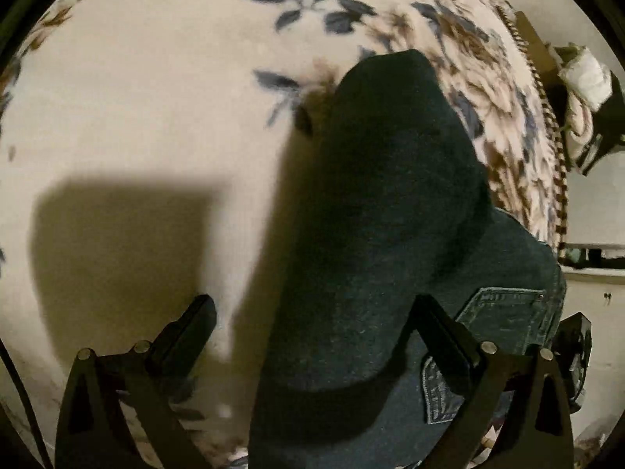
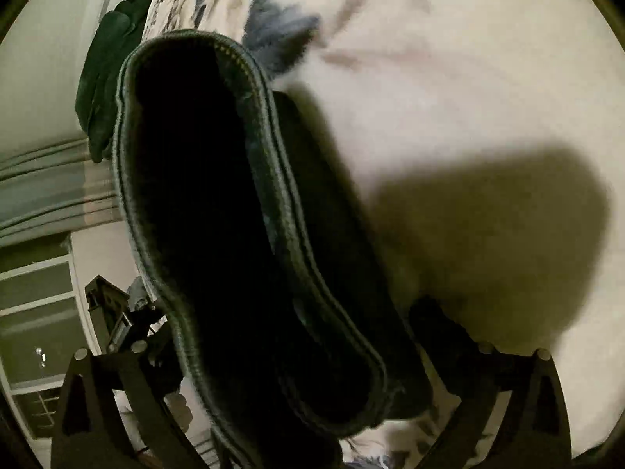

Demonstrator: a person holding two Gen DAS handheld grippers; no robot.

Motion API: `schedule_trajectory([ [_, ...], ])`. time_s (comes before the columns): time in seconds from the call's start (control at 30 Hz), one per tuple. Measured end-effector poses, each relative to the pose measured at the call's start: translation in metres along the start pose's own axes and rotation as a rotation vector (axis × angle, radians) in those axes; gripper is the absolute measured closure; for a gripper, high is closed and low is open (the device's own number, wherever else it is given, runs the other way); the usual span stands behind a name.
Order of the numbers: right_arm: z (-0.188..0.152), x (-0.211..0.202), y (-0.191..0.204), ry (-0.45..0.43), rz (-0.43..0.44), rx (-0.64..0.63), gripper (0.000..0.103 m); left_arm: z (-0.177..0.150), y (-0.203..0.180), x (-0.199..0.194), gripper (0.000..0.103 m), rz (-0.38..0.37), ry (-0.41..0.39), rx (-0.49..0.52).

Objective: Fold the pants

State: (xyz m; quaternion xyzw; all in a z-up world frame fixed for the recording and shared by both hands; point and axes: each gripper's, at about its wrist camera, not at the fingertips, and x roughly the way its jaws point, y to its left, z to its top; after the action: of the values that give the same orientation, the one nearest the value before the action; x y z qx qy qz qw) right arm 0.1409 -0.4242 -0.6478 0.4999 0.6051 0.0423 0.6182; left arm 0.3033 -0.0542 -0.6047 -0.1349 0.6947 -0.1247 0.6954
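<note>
Dark blue jeans [image 1: 383, 234] lie folded over on a cream floral blanket [image 1: 136, 97]; a back pocket [image 1: 504, 320] shows at lower right. My left gripper [image 1: 312, 312] hangs just above the folded layer with its fingers spread wide; the left finger [image 1: 195, 324] is over the blanket and the right finger [image 1: 441, 332] is over the denim. In the right wrist view a folded edge with stitched hems [image 2: 242, 215] fills the middle. My right gripper [image 2: 297, 332] has its fingers spread wide on either side of that edge.
The blanket's edge with striped trim [image 1: 547, 136] runs along the right. Beyond it are white cloths [image 1: 586, 78]. A dark green garment [image 2: 109, 66] hangs at the blanket's far left edge. The left gripper [image 2: 117, 312] shows in the right wrist view.
</note>
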Motion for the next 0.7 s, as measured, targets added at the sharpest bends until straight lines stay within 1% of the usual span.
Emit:
schedule_trajectory([
  [0.03,-0.003,-0.002,0.002,-0.017,-0.016,-0.010,0.008,0.001,-0.005,-0.004,0.048,-0.019,-0.009,0.027],
  [0.07,-0.008,-0.007,0.007,-0.045,-0.048,-0.032,0.024,0.000,-0.014,-0.011,0.053,-0.016,-0.020,0.071],
  [0.1,-0.013,-0.011,0.008,-0.052,-0.051,-0.047,0.040,-0.001,-0.020,-0.015,0.062,0.001,-0.034,0.098],
  [0.13,-0.017,-0.016,0.016,-0.065,-0.063,-0.067,0.047,-0.003,-0.025,-0.023,0.070,0.007,-0.046,0.113],
  [0.17,-0.020,-0.019,0.022,-0.075,-0.072,-0.075,0.057,-0.005,-0.025,-0.030,0.072,-0.004,-0.052,0.103],
  [0.2,-0.021,-0.023,0.028,-0.083,-0.074,-0.077,0.062,-0.006,-0.025,-0.036,0.075,-0.017,-0.058,0.094],
  [0.23,-0.022,-0.027,0.034,-0.089,-0.076,-0.077,0.063,-0.005,-0.027,-0.044,0.082,-0.027,-0.066,0.091],
  [0.27,-0.023,-0.031,0.043,-0.097,-0.082,-0.089,0.064,-0.005,-0.029,-0.053,0.083,-0.046,-0.075,0.094],
  [0.33,-0.027,-0.040,0.064,-0.113,-0.094,-0.127,0.066,-0.004,-0.035,-0.070,0.083,-0.048,-0.102,0.108],
  [0.37,-0.030,-0.046,0.073,-0.120,-0.090,-0.140,0.066,-0.002,-0.039,-0.082,0.083,-0.050,-0.122,0.122],
  [0.43,-0.030,-0.061,0.087,-0.141,-0.073,-0.156,0.067,0.010,-0.041,-0.101,0.084,-0.070,-0.145,0.114],
  [0.53,-0.025,-0.078,0.117,-0.158,-0.028,-0.164,0.067,0.038,-0.044,-0.127,0.084,-0.099,-0.178,0.098],
  [0.6,-0.009,-0.080,0.142,-0.170,-0.004,-0.174,0.067,0.066,-0.048,-0.138,0.084,-0.094,-0.206,0.107],
  [0.7,0.028,-0.067,0.179,-0.189,0.020,-0.193,0.067,0.117,-0.048,-0.140,0.083,-0.072,-0.239,0.113],
])
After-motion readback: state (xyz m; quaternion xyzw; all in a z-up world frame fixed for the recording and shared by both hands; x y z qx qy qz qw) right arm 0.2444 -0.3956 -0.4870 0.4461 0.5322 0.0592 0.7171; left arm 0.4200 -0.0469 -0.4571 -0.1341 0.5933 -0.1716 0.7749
